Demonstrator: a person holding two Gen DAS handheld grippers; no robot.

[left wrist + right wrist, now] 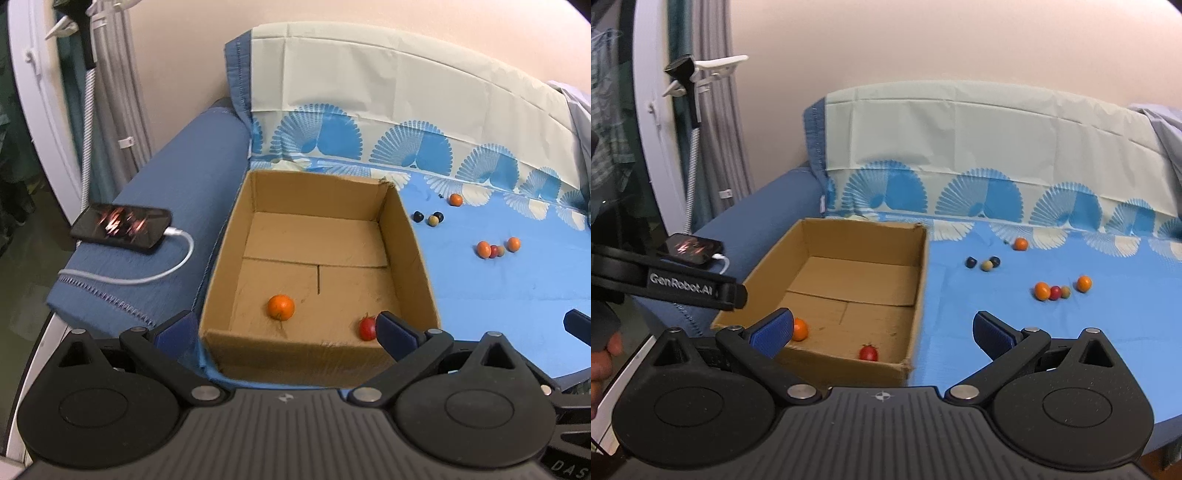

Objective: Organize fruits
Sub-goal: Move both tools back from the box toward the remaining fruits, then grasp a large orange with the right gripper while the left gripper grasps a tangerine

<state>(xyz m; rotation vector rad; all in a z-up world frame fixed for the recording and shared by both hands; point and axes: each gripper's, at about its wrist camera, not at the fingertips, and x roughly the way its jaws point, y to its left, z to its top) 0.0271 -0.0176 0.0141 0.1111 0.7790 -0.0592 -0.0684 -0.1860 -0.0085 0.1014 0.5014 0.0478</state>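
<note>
An open cardboard box (406, 236) (919, 280) stands on the blue sheet at the sofa's left end. Inside lie an orange fruit (281, 307) (800, 329) and a small red tomato (366, 329) (868, 352). Several small fruits lie loose on the sheet to the right: an orange one (455, 199) (1020, 243), a dark and tan cluster (433, 220) (987, 264), and an orange and red cluster (495, 249) (1058, 290). My left gripper (286, 328) is open and empty over the box's near wall. My right gripper (882, 332) is open and empty near the box's right corner.
A phone (122, 227) (690, 251) on a white charging cable (147, 273) rests on the blue sofa arm left of the box. A patterned cloth (406, 110) drapes the sofa back. The left gripper's body (683, 288) crosses the right wrist view at left.
</note>
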